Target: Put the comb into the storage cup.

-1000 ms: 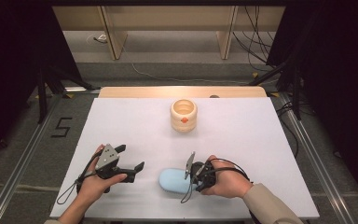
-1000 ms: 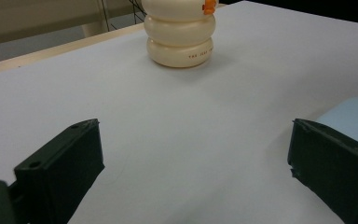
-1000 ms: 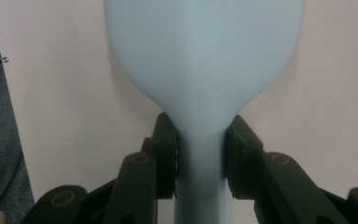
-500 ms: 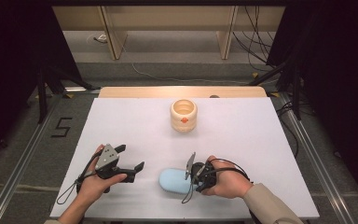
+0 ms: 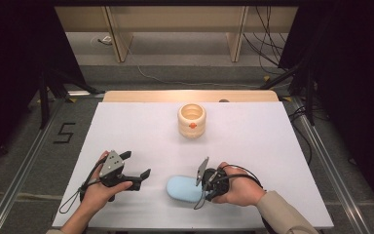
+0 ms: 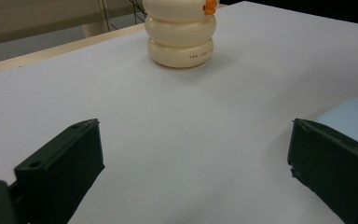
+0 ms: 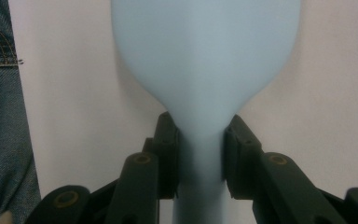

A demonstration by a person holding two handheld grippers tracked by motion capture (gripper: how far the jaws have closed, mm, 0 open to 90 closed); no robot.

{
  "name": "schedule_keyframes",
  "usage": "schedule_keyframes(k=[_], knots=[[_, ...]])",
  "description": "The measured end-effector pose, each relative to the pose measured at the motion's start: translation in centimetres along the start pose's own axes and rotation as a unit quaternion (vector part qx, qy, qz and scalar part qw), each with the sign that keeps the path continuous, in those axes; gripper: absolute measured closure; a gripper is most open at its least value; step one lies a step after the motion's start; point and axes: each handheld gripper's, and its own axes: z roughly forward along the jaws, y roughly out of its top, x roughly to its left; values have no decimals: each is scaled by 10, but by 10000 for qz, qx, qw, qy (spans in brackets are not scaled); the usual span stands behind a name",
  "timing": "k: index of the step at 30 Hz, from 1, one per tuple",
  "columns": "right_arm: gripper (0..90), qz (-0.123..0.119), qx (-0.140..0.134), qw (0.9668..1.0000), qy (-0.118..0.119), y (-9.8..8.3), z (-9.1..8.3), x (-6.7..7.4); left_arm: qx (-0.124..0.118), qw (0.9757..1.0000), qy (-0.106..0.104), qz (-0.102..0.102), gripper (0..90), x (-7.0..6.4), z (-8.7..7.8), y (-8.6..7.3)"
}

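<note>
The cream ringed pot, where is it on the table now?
In the high view the cream ringed pot stands alone at the table's far middle, well beyond the light blue scoop that the right gripper clamps near the front edge.

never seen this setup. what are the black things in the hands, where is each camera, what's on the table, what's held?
No robot arm here: a person holds a handheld two-jaw gripper in each hand.

The high view looks down on the white table from above the person's side. Each of the other two views comes from a camera riding on one gripper, looking along its black jaws.

On the table stand a cream ribbed container with an orange spot, and a light blue scoop near the front edge.

The right gripper has its jaws closed on the scoop's narrow neck. The left gripper holds nothing; its jaws stand wide apart over bare table.
</note>
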Motion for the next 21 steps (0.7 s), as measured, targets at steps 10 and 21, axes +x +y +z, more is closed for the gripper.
schedule_keyframes(k=[10,21], knots=[[701,94,-144,9998,30,-3,-1,-2,-10,10000,12,-13,28,1,0,0],[702,295,-399,9987,122,-7,-6,-6,-23,10000,21,-49,32,1,0,0]])
